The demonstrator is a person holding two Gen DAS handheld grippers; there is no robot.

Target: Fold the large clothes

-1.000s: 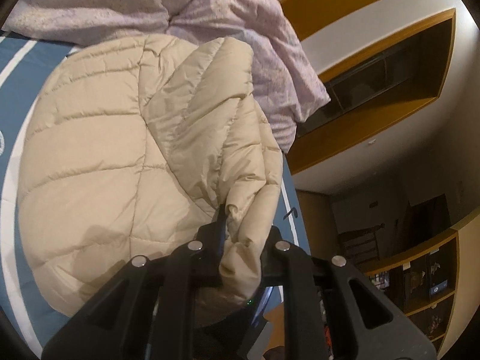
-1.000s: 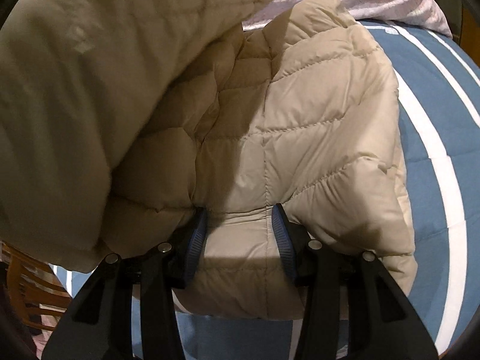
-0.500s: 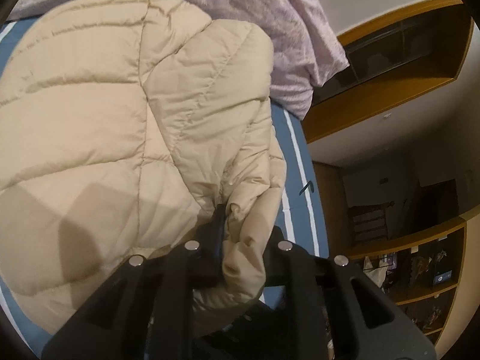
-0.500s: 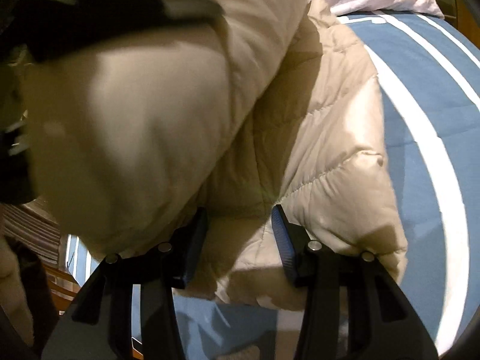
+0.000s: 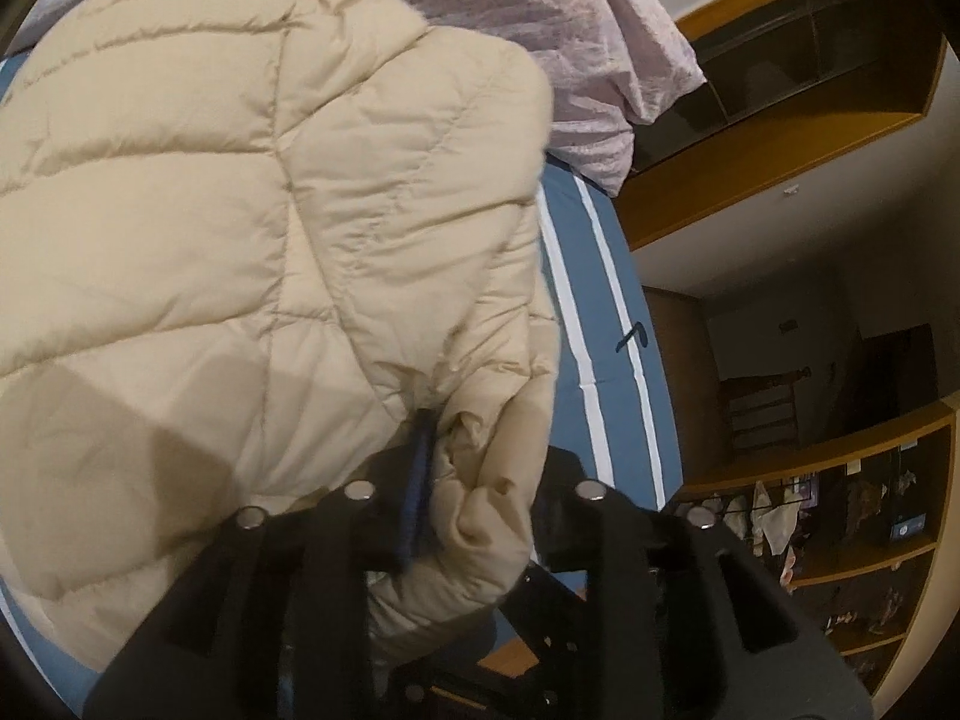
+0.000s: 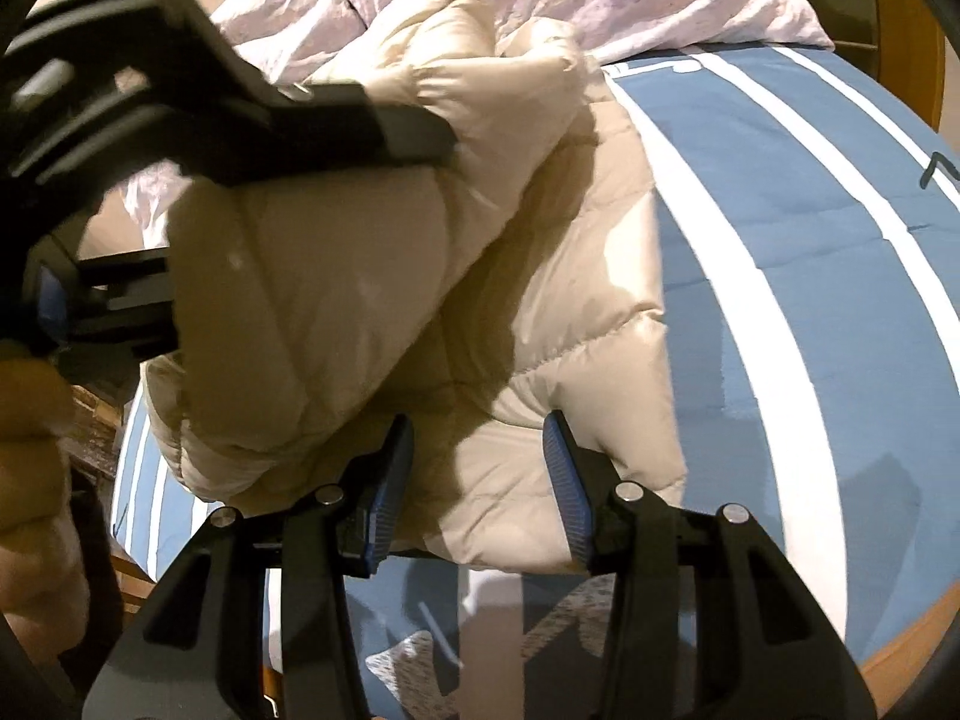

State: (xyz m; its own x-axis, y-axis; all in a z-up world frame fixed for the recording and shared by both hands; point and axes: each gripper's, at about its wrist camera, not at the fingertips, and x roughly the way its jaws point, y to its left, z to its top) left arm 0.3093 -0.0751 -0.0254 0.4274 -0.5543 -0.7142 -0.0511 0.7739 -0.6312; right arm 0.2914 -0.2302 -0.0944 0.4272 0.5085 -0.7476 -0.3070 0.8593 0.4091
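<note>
Left wrist view: the left hand-held gripper [image 5: 474, 480] is clamped on a bunched edge of the beige puffer jacket [image 5: 240, 210], the blue pad of one finger pressed into the folds just ahead of the lens. Beyond the fingertips, the rest of the jacket spreads up and to the left over the blue striped bed [image 5: 594, 300]. Farther ahead lies a crumpled lilac duvet [image 5: 588, 42], and wooden shelves [image 5: 840, 480] stand off to the right.

Right wrist view: the right hand-held gripper [image 6: 477, 474] has its jaws apart, with nothing between them; the jacket's lower edge lies on the bed directly ahead of the blue pads [image 6: 564, 474], near them, though contact cannot be judged. Up and to the left, the left hand-held gripper [image 6: 240, 108] carries a thick lifted flap of jacket [image 6: 312, 300] over the part lying flat.

Judging the risks: the fill is slippery and puffy, so the pinched bunch could slide out of the left jaws if the flap is pulled hard or fast, and the fold would flop back. The flat layer is not pinned, so dragging the flap across could shift the whole jacket toward the bed's near edge. Trapped air may also make the folded layer spring open once it is let go.
</note>
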